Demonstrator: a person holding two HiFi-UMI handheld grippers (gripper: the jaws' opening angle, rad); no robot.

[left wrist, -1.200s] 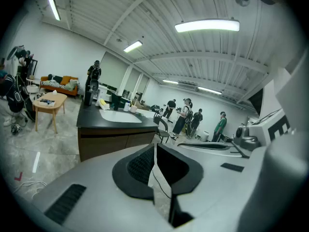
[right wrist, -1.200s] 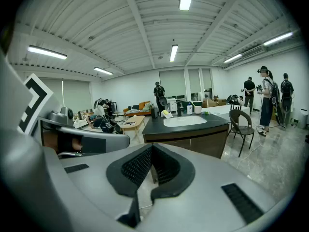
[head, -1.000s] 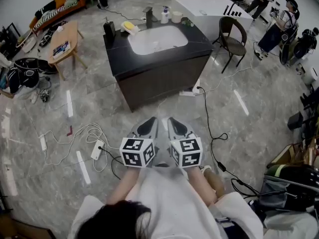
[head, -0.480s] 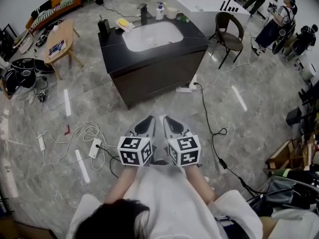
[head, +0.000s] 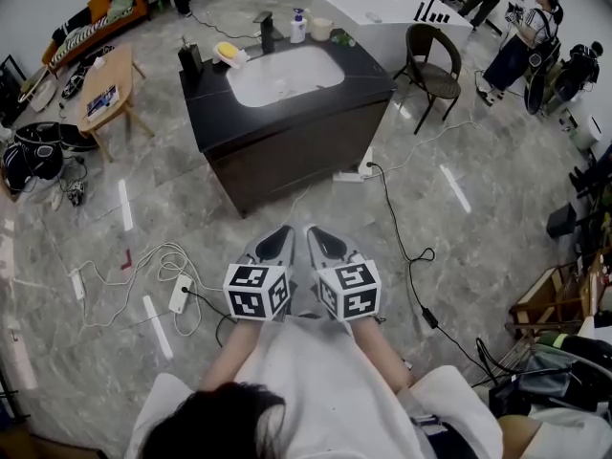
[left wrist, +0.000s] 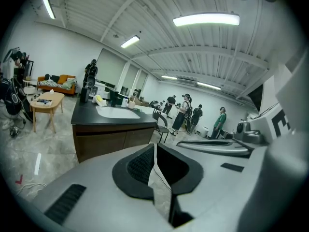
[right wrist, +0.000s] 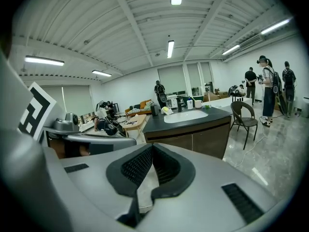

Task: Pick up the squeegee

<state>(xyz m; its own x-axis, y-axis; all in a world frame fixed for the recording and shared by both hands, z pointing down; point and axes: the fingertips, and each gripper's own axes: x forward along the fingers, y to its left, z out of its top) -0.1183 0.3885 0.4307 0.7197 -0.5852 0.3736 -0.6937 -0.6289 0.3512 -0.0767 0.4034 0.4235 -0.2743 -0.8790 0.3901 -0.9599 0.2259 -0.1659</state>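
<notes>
A dark vanity counter point(head: 368, 79) with a white sink point(head: 279, 75) stands a few steps ahead of me. On its back edge I see a black dispenser point(head: 189, 58), a yellow-and-white item point(head: 228, 52), a faucet point(head: 268, 31), a white bottle point(head: 298, 25) and a cup point(head: 320, 29). From this distance I cannot make out the squeegee. My left gripper point(head: 278, 236) and right gripper point(head: 319, 236) are held side by side in front of my body, well short of the counter. Both are shut with nothing between the jaws, as the left gripper point(left wrist: 154, 151) and right gripper point(right wrist: 151, 151) show in their own views.
Cables and power strips point(head: 179, 295) lie on the marble floor to the left, and another cable point(head: 402, 228) runs at the right. A chair point(head: 432, 60) and a white tub point(head: 382, 12) stand beyond the counter. A wooden table point(head: 103, 84) is at the left, and people stand at the back right.
The scene has slid slightly left in the head view. Both grippers keep the same side-by-side pose and stay shut.
</notes>
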